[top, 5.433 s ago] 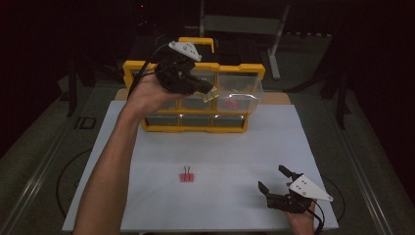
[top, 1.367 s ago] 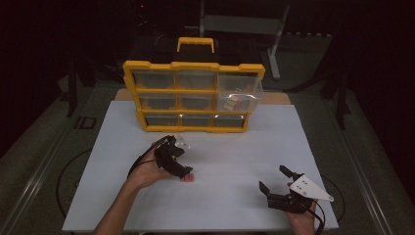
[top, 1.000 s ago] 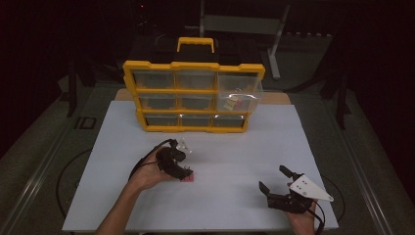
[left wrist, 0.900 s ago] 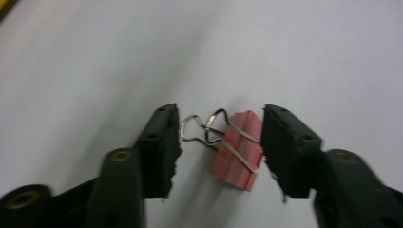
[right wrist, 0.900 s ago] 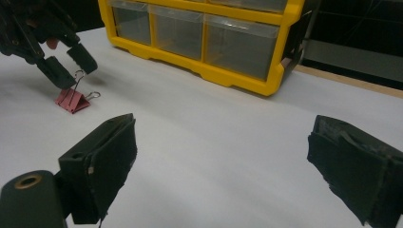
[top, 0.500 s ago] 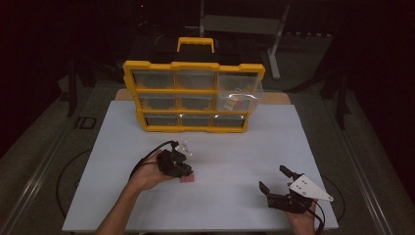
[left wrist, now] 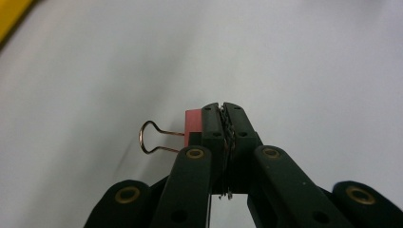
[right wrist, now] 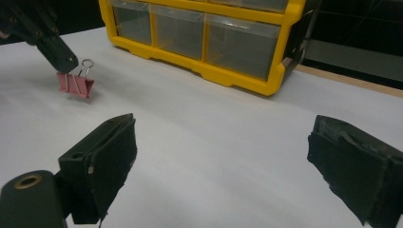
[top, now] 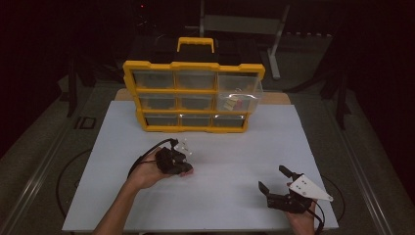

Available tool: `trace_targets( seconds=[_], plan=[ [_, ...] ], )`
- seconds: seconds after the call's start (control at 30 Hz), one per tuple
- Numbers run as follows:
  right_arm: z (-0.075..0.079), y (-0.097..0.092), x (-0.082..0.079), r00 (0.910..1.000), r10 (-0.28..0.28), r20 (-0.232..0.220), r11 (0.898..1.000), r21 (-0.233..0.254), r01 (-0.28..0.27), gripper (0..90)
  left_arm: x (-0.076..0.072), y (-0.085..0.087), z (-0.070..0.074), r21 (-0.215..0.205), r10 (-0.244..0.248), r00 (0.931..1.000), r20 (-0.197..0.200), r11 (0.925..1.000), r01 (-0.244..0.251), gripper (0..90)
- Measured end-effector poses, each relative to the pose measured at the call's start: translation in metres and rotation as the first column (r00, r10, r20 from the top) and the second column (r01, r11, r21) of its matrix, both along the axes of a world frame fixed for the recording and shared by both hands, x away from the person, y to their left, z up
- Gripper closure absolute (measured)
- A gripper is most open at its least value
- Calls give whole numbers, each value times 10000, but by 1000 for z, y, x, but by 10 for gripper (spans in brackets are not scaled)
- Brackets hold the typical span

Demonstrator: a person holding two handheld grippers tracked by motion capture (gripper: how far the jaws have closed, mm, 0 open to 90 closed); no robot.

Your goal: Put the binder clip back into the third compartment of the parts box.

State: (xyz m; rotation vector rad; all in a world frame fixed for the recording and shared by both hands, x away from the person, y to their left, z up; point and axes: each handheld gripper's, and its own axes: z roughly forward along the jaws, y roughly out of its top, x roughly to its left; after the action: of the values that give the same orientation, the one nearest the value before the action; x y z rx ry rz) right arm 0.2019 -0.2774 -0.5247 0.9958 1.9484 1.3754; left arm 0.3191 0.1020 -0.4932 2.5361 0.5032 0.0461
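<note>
The left gripper [left wrist: 223,111] hides most of the red clip [left wrist: 192,124]; the organizer [right wrist: 199,33] top is cut off.

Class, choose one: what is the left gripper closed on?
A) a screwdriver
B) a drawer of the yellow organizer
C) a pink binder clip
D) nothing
C: the left gripper has its jaws shut on the wire handle of the pink binder clip above the white table.

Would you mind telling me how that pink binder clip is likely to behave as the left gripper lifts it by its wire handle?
The pink binder clip looks small, so probably light and stiff. The left gripper pinches only a thin wire handle, so the clip may swing or pivot. The smooth wire could slip between the jaws; the flat body shouldn't roll.
</note>
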Motion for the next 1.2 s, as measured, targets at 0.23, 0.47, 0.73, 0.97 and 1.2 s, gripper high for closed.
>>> trace_targets(
  seconds=[0.23,0.47,0.73,0.97,1.2],
  plan=[
    [0,0,0,10000,5,12,10000,2,-5,88,3,1,12,-252,213,9997,128,9995,-210,896],
    [0,0,0,10000,28,8,10000,-10,-28,88,6,0,29,-354,347,9983,472,9988,-331,896],
    [0,1,1,10000,38,8,10000,-10,-38,88,9,0,49,-514,397,9962,779,9980,-358,897],
    [0,1,1,10000,36,13,10000,-7,-36,88,15,0,69,-803,457,9946,934,9960,-382,897],
    [0,1,1,10000,45,7,10000,-4,-45,88,21,-3,91,-1050,326,9941,1035,9942,-217,897]
  ],
)
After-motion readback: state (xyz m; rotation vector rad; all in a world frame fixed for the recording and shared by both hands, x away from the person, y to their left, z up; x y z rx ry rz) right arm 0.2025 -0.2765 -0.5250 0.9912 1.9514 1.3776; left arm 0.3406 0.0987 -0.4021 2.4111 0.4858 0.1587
